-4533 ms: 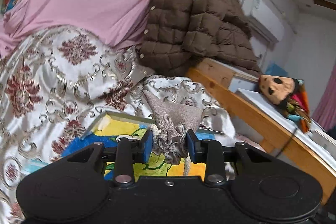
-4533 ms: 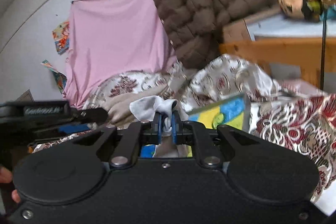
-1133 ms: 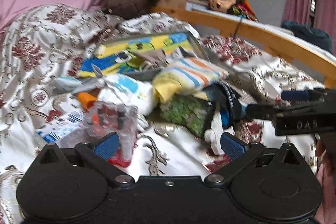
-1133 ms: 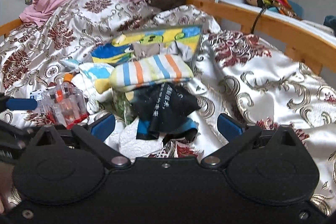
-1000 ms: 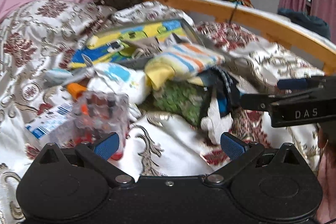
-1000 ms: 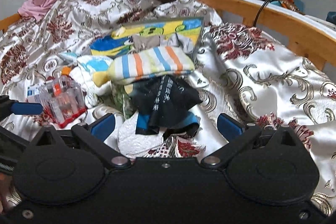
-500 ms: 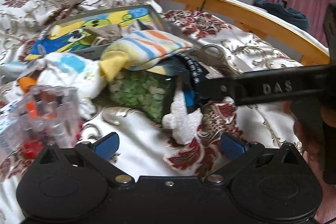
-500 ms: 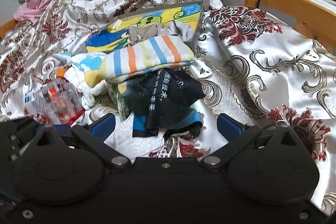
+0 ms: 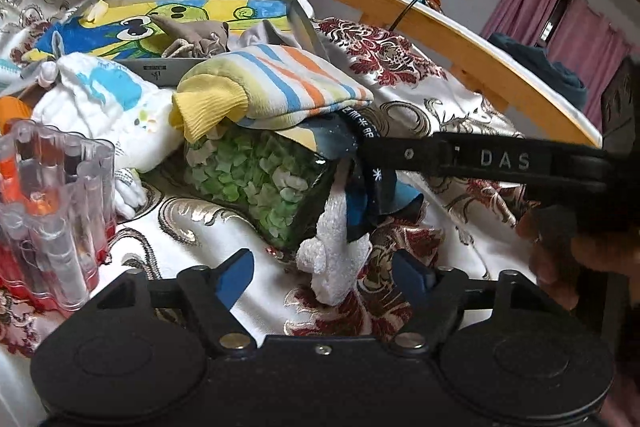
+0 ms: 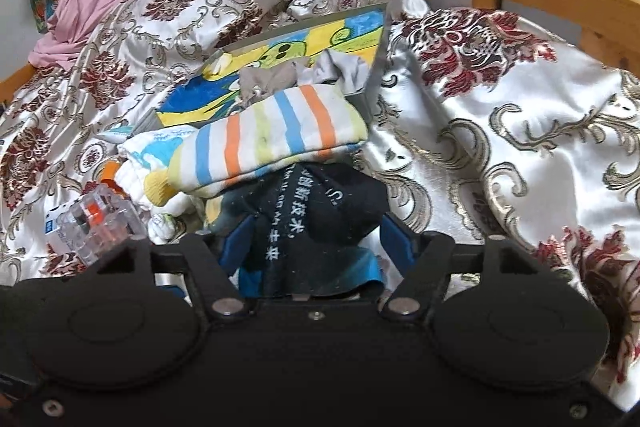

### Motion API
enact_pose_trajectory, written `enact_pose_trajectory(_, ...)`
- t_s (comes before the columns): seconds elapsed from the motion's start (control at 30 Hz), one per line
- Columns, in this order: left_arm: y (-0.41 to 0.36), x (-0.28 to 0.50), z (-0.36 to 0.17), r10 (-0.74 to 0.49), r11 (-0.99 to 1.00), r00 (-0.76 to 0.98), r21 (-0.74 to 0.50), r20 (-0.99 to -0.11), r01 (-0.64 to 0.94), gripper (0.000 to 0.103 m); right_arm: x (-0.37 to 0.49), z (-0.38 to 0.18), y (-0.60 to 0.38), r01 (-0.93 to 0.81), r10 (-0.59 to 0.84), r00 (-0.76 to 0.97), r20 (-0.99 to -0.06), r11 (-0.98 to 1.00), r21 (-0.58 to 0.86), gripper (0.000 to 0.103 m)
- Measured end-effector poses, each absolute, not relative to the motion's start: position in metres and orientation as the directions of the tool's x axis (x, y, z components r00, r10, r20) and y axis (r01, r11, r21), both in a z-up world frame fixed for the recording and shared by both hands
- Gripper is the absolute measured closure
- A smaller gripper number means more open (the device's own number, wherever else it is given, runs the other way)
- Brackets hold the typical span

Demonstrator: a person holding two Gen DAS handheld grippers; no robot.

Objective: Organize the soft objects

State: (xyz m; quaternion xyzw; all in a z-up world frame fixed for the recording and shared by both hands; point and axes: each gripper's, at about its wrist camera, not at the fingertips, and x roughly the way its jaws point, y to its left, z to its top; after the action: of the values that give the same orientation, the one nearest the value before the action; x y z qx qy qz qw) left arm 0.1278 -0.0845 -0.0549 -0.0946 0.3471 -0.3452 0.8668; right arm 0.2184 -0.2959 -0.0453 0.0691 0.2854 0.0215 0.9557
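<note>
Grey pouch (image 9: 196, 37) and a grey cloth (image 10: 340, 69) already in the cartoon tray (image 9: 302, 23). Striped sock (image 10: 272, 131), white cloth (image 9: 108, 103), fluffy white piece (image 9: 334, 251) still piled at its 6 o'clock. Right gripper (image 10: 314, 243) spread around the black sock (image 10: 320, 215), not clamped; left gripper (image 9: 324, 273) released, straddling the fluffy piece.

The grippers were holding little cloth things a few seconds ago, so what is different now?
Both let go: the grey pouch and pale cloth now lie in the cartoon box. Both grippers pulled back to the pile. The right gripper is open, moved in around the black cloth; the left gripper is open at the white fuzzy piece. The striped sock stayed on top.
</note>
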Motion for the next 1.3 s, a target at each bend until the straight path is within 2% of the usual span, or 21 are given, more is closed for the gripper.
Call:
enact_pose_trajectory(0.2, -0.092, 0.132, -0.057, -0.692, 0.717, 0.486, -0.430, -0.534, 0.549, 0.050, 0.223, -0.048, -0.290, -0.030, 0.106, 0.830, -0.547, 0.989, 0.147, 0.057)
enact_pose_trajectory(0.33, -0.092, 0.133, -0.059, -0.695, 0.714, 0.479, -0.436, -0.536, 0.547, 0.063, 0.224, -0.049, -0.286, -0.049, 0.121, 0.831, -0.543, 0.988, 0.145, 0.072)
enact_pose_trajectory(0.4, -0.090, 0.134, -0.059, -0.694, 0.716, 0.481, -0.446, -0.536, 0.537, 0.069, 0.224, -0.048, -0.285, -0.053, 0.122, 0.832, -0.541, 0.989, 0.141, 0.077)
enact_pose_trajectory(0.5, -0.088, 0.137, -0.060, -0.698, 0.714, 0.476, -0.468, -0.535, 0.520, 0.083, 0.222, -0.048, -0.285, -0.059, 0.132, 0.833, -0.537, 0.987, 0.151, 0.086)
enact_pose_trajectory(0.57, -0.088, 0.136, -0.059, -0.706, 0.706, 0.469, -0.478, -0.530, 0.523, 0.085, 0.221, -0.047, -0.286, -0.068, 0.139, 0.836, -0.531, 0.986, 0.151, 0.095)
enact_pose_trajectory(0.73, -0.091, 0.133, -0.057, -0.726, 0.685, 0.451, -0.490, -0.519, 0.539, 0.086, 0.219, -0.046, -0.283, -0.083, 0.146, 0.839, -0.524, 0.987, 0.140, 0.100)
enact_pose_trajectory(1.0, -0.098, 0.126, -0.052, -0.710, 0.698, 0.460, -0.448, -0.533, 0.558, 0.090, 0.214, -0.044, -0.283, -0.123, 0.187, 0.839, -0.511, 0.980, 0.156, 0.103)
enact_pose_trajectory(1.3, -0.088, 0.109, -0.039, -0.627, 0.777, 0.507, -0.429, -0.591, 0.461, 0.091, 0.196, -0.032, -0.269, -0.238, 0.266, 0.846, -0.461, 0.964, 0.118, 0.103)
